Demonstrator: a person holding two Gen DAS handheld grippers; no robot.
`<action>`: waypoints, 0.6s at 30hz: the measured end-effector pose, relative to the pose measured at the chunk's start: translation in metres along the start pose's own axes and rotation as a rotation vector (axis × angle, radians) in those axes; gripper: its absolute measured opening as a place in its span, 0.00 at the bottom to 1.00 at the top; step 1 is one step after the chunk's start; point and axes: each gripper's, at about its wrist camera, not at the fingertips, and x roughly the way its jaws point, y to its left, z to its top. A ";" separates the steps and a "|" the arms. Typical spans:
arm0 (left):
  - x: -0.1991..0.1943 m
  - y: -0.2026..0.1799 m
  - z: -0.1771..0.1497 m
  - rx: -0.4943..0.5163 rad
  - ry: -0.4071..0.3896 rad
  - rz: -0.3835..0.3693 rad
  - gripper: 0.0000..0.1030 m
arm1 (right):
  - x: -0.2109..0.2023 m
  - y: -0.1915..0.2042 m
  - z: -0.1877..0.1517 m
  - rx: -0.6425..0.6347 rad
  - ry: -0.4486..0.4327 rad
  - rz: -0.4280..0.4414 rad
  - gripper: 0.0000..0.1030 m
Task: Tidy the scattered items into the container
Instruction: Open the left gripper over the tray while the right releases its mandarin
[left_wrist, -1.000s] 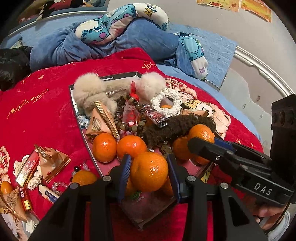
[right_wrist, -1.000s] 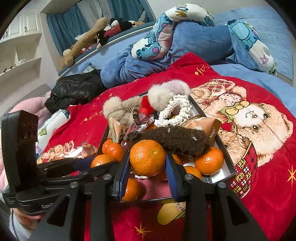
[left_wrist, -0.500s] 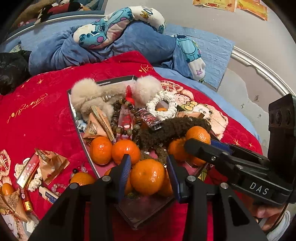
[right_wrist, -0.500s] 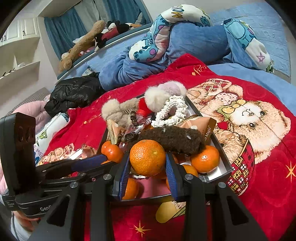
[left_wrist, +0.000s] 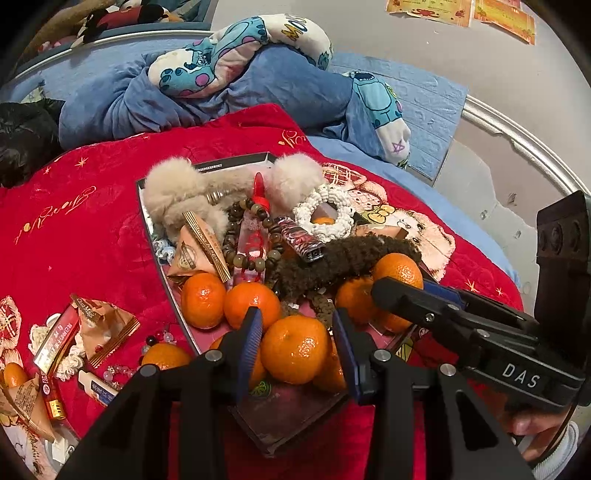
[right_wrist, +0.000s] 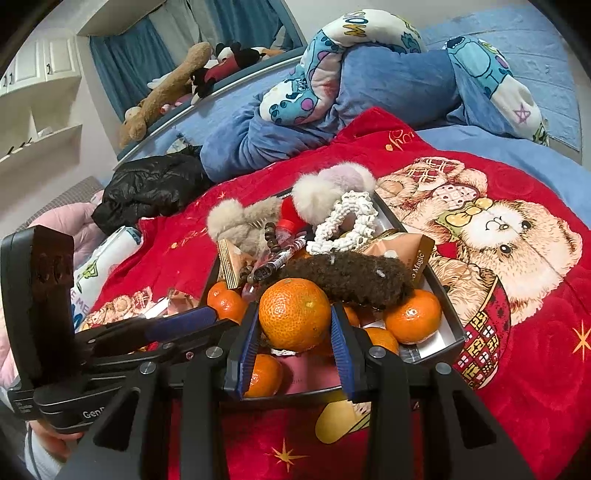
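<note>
Each tool grips a mandarin between its blue pads: the left tool (left_wrist: 297, 350) clamps one mandarin (left_wrist: 295, 349), the right tool (right_wrist: 294, 338) another mandarin (right_wrist: 294, 314). Both fruits hang directly over the near end of the tray (right_wrist: 448, 334), so the release lies straight down. More mandarins, a brown scrunchie (right_wrist: 347, 277) and beads crowd it; snack packets (left_wrist: 105, 328) lie on the red blanket (left_wrist: 74, 229), nearer the left tool.

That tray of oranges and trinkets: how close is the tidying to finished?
Mostly filled: the tray already holds earmuffs, beads and several tangerines. Each claw, left and right, grips a tangerine over it. Left outside: snack packets, a tangerine and small bits on the red blanket.
</note>
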 end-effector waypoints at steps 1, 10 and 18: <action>0.000 0.000 0.000 -0.001 -0.001 0.000 0.40 | 0.000 0.000 0.000 0.000 0.000 0.001 0.35; -0.001 0.001 0.000 0.005 -0.004 0.016 0.39 | 0.000 0.001 -0.002 -0.010 0.011 0.006 0.35; -0.007 0.002 0.000 0.013 -0.033 0.081 0.71 | -0.007 0.001 0.001 0.010 -0.009 0.057 0.62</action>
